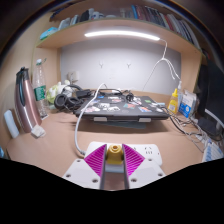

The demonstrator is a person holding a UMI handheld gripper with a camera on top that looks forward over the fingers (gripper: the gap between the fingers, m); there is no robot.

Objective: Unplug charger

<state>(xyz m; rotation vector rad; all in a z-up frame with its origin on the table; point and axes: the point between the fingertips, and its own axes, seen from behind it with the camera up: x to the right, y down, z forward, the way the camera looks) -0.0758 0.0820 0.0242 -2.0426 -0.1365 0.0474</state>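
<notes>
A small yellow-tan charger sits plugged into a white power strip on the wooden desk. My gripper is right over the strip. Its magenta pads stand on either side of the charger and press against both of its sides, with no gap showing. The charger's lower part is hidden between the fingers. A white cable runs from the strip's left side up and back across the desk.
A dark laptop on a stand sits beyond the strip, with tangled cables and headphones to its left. Bottles stand at the far left, a yellow bottle at the right. A lit shelf hangs above.
</notes>
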